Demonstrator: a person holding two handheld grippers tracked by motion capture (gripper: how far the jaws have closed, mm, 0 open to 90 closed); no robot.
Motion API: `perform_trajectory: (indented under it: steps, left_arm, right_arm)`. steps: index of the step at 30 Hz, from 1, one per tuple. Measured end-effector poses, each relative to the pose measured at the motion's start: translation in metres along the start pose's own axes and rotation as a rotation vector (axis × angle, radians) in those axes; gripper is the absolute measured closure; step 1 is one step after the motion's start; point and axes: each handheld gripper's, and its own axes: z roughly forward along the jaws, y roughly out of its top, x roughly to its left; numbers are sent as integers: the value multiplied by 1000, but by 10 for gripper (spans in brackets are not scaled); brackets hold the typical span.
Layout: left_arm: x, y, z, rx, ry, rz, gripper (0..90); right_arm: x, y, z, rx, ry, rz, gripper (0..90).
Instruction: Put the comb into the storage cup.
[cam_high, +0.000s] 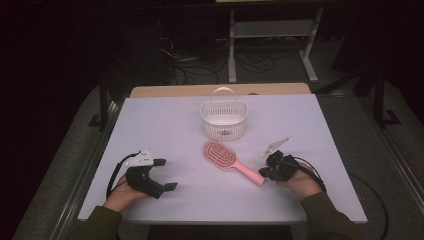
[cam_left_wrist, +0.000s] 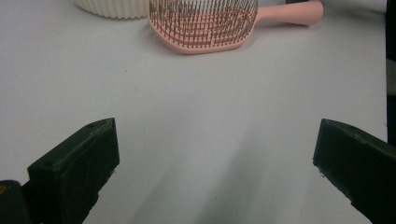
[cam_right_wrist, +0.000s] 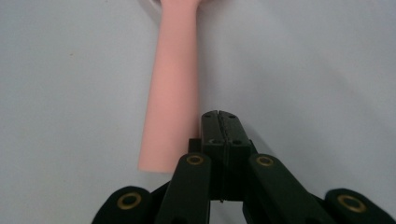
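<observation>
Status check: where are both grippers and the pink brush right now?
Left gripper open, empty, resting on table. Right gripper shut, empty, beside pink hairbrush handle end. Brush flat, bristles up, before white basket. Nothing between.

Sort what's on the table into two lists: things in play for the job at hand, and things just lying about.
In play:
- pink brush, its handle end beside the shut right gripper
- right gripper, jaws together, not holding the brush

Lying about:
- white basket, behind the brush
- left gripper, open, resting on the table
</observation>
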Motion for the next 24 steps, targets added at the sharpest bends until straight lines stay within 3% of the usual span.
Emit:
perform_trajectory:
  steps: [12, 17, 20, 23, 24]
  left_arm:
    - [0, 0, 1, 1, -2, 2, 2]
    - [0, 0, 1, 3, -3, 4, 2]
    - [0, 0, 1, 2, -3, 3, 2]
    - [0, 0, 1, 4, -2, 3, 2]
    - [0, 0, 1, 3, -2, 2, 2]
  right_arm:
    - [0, 1, -2, -8, 2, -4, 884]
    - [-2, 0, -10, -48, -8, 27, 789]
    - [-4, -3, -19, -103, -1, 75, 632]
    - [-5, -6, -22, -133, 3, 95, 568]
    - [-5, -8, -24, -153, 12, 106, 496]
